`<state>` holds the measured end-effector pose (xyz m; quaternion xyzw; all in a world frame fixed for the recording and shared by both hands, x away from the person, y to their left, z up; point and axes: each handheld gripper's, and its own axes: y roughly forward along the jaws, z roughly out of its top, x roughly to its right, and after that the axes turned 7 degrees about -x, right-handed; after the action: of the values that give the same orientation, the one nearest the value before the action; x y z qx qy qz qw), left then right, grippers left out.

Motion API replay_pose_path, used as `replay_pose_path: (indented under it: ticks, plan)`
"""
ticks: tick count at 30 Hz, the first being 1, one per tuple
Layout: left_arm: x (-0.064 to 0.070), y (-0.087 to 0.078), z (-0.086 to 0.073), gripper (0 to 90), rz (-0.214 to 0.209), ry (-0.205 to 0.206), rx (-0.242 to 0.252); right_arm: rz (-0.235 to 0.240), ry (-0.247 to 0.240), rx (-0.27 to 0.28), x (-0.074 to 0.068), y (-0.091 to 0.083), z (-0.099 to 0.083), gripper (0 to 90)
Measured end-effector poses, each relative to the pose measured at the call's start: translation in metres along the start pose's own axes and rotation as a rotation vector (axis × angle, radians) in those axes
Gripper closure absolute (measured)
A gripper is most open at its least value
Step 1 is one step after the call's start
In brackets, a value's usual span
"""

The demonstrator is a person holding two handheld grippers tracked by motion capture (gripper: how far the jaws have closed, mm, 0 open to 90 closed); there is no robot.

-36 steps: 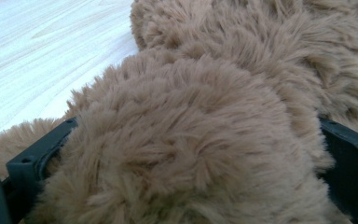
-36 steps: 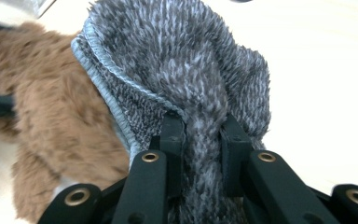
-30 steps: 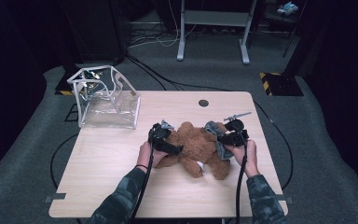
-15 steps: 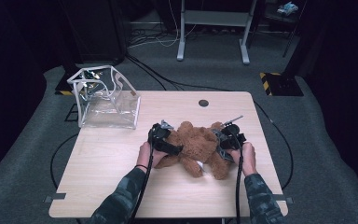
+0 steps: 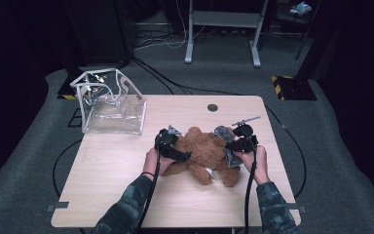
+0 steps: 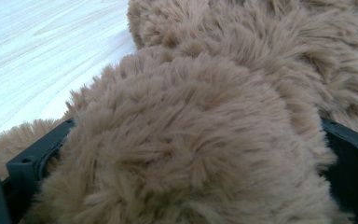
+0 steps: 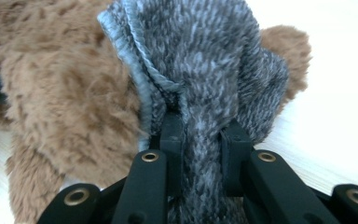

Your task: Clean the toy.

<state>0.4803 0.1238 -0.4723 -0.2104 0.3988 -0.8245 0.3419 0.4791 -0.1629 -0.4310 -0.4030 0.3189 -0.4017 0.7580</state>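
Left tool [image 5: 179, 155] clamped; right tool [image 7: 200, 140] clamped.

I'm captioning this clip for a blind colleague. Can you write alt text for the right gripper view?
The right tool is shut on a fold of grey knitted cloth, which rises between its two black jaws. Behind and to the left lies a brown teddy bear on a pale wooden table.

R gripper [image 5: 234, 145] shifted left, grey cloth [image 5: 222, 132] tighter vs teddy [image 5: 202, 153]
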Motion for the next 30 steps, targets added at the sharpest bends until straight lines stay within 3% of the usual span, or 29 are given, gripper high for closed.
replay_pose_path:
  ticks: [4, 8, 10, 12, 13, 14, 16, 20, 23, 24, 25, 28, 30]
  plan:
    - [0.001, 0.001, 0.0, 0.3, 0.002, -0.01, 0.009, 0.017, 0.046, -0.022, 0.008, 0.011, -0.004, 75.7]
    - [0.001, 0.001, 0.0, 0.3, 0.003, -0.008, 0.007, -0.043, 0.036, -0.104, 0.011, 0.036, -0.009, 75.7]
    - [0.001, 0.001, 0.0, 0.3, 0.002, -0.011, 0.009, -0.048, 0.032, -0.115, 0.012, 0.042, -0.011, 75.7]
    - [0.0, 0.0, -0.001, 0.3, 0.0, -0.006, 0.006, -0.107, 0.015, -0.155, 0.014, 0.049, -0.015, 75.6]
    - [0.0, 0.0, -0.001, 0.3, 0.0, -0.006, 0.006, -0.107, 0.015, -0.155, 0.014, 0.049, -0.015, 75.6]
    - [0.0, 0.0, -0.001, 0.3, -0.003, -0.003, 0.0, -0.147, 0.004, -0.18, 0.016, 0.046, -0.017, 75.4]
    - [0.0, 0.0, -0.001, 0.3, -0.002, 0.003, -0.002, -0.172, 0.009, -0.176, 0.022, 0.036, -0.02, 75.3]
    - [0.001, 0.001, -0.001, 0.3, 0.001, -0.009, 0.01, -0.102, 0.058, -0.072, 0.031, 0.002, -0.025, 75.2]
    - [0.001, 0.001, -0.001, 0.3, 0.002, -0.009, 0.009, -0.052, 0.061, 0.007, 0.023, -0.019, -0.024, 75.0]
    - [0.001, 0.001, -0.001, 0.3, 0.002, -0.009, 0.009, -0.052, 0.061, 0.007, 0.023, -0.019, -0.024, 75.0]
    - [0.001, 0.001, -0.001, 0.3, 0.003, -0.011, 0.008, -0.026, 0.045, 0.028, 0.014, -0.024, -0.021, 74.7]
    - [0.001, 0.001, -0.001, 0.3, 0.008, -0.011, 0.006, 0.004, 0.026, 0.023, 0.005, -0.021, -0.018, 74.5]
    - [0.002, 0.001, -0.001, 0.3, 0.009, -0.009, 0.001, 0.004, -0.006, -0.044, -0.006, -0.002, -0.016, 74.0]
